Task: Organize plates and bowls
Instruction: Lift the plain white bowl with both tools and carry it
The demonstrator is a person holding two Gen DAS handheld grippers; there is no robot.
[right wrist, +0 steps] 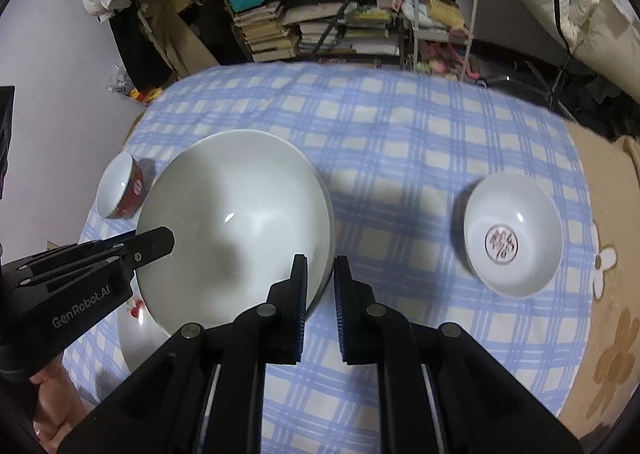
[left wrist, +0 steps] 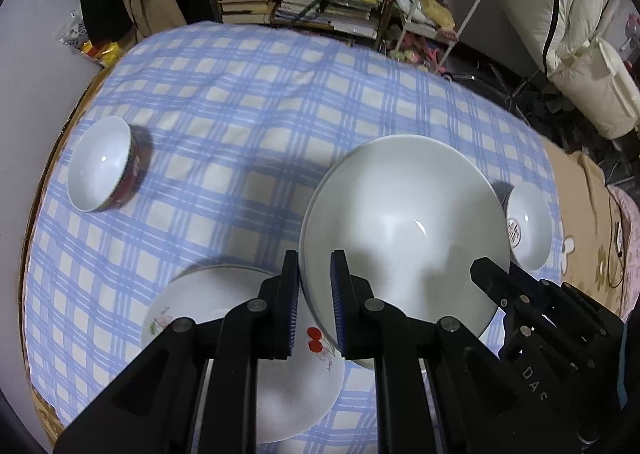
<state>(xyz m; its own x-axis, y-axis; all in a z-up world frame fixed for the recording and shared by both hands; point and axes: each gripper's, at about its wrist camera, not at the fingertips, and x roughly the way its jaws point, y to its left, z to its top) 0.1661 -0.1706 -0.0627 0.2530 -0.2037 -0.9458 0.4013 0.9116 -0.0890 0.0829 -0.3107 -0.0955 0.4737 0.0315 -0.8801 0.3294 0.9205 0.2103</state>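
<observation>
Two grippers, left (left wrist: 315, 266) and right (right wrist: 320, 270), pinch one large bowl (left wrist: 404, 230); two small bowls, one plate (left wrist: 224, 294)

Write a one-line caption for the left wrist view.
Both grippers' fingers clamp the large white bowl above the cherry-print plate.

A big white bowl (left wrist: 404, 230) is held up in the air above a plate with cherries (left wrist: 248, 354). A red bowl (left wrist: 105, 164) stands upright far left. A white bowl with a round mark (right wrist: 512, 234) stands upright to the right.
</observation>
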